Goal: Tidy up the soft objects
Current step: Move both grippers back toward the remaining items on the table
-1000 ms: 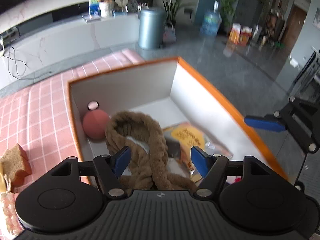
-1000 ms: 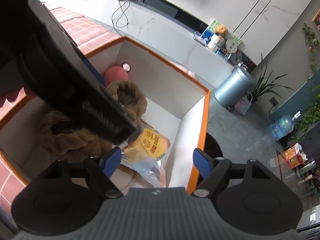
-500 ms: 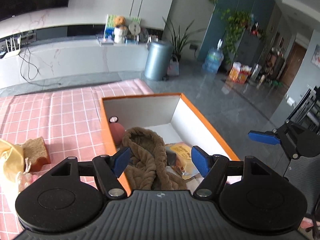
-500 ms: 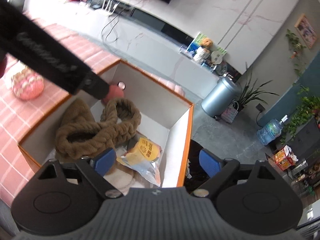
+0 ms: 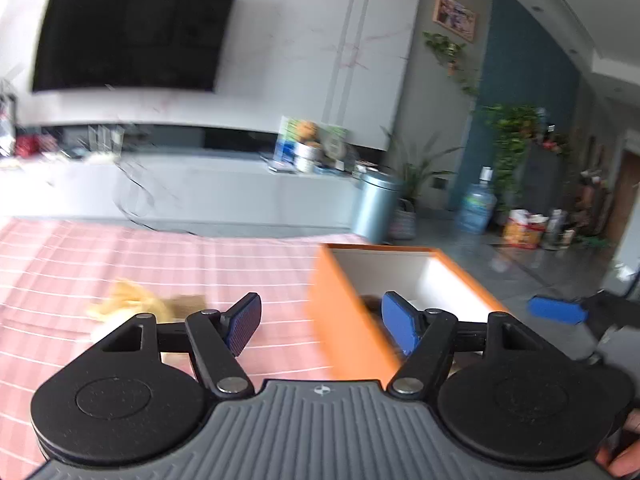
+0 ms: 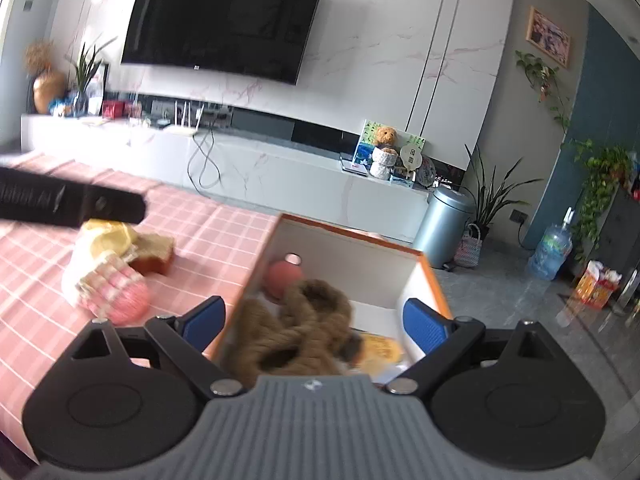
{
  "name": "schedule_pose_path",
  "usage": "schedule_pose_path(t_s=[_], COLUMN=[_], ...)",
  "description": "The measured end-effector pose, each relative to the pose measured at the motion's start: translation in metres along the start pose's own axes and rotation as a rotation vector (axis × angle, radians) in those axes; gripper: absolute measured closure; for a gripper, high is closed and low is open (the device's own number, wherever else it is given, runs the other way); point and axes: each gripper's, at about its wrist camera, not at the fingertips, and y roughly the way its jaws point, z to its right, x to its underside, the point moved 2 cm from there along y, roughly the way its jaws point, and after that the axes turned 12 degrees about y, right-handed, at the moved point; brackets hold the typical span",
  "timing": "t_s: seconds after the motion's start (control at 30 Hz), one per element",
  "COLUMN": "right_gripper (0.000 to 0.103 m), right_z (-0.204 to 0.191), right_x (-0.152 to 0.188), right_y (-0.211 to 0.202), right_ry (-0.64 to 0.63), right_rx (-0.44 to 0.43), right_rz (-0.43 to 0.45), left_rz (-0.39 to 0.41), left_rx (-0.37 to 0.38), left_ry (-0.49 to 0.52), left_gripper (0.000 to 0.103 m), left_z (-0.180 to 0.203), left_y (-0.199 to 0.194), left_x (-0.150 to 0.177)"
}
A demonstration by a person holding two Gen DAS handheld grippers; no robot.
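An orange box [image 6: 432,276] with white inner walls holds a brown braided plush rope [image 6: 296,332], a pink ball [image 6: 282,278] and a yellow packet [image 6: 382,350]. My right gripper [image 6: 316,320] hovers above the box's near end. Its jaws are opening and grip nothing; the rope lies below them. My left gripper [image 5: 322,322] is open and empty over the box's left wall [image 5: 348,320]. On the cloth to the left lie a yellow soft item [image 6: 108,236], a brown spongy block [image 6: 154,254] and a pink-and-white checked ball [image 6: 120,292]. The view is blurred.
A pink checked tablecloth [image 5: 120,256] covers the table. Behind stand a long white cabinet [image 6: 280,172], a wall TV [image 6: 224,20], a grey bin [image 6: 444,224], a water bottle [image 6: 550,250] and plants. The box sits at the table's right edge, with grey floor beyond.
Both grippers drew back and up from inside the box. The left one swung left over the box's wall toward the cloth. The right one's jaws widened. The rope stayed in the box.
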Motion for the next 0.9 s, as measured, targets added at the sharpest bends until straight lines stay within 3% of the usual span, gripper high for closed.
schedule_pose_path(t_s=[0.2, 0.33, 0.6, 0.73, 0.9], right_gripper=[0.009, 0.009, 0.008, 0.008, 0.008], right_z=[-0.038, -0.058, -0.094, -0.109, -0.117], right_x=[0.011, 0.021, 0.042, 0.054, 0.055], right_y=[-0.006, -0.008, -0.004, 0.003, 0.019], right_ry=[0.078, 0.127, 0.116, 0.044, 0.022], right_rx=[-0.050, -0.130, -0.200, -0.241, -0.269], right_rz=[0.049, 0.056, 0.028, -0.012, -0.065], left_rz=[0.006, -0.015, -0.057, -0.061, -0.064], left_rx=[-0.158, -0.261, -0.303, -0.326, -0.300], left_ry=[-0.046, -0.039, -0.145, -0.134, -0.137], left_gripper=[0.025, 0.028, 0.028, 0.028, 0.028], left_z=[-0.031, -0.043, -0.078, -0.082, -0.084], left_y=[-0.028, -0.037, -0.053, -0.057, -0.053], left_x=[0.034, 0.055, 0.096, 0.106, 0.113])
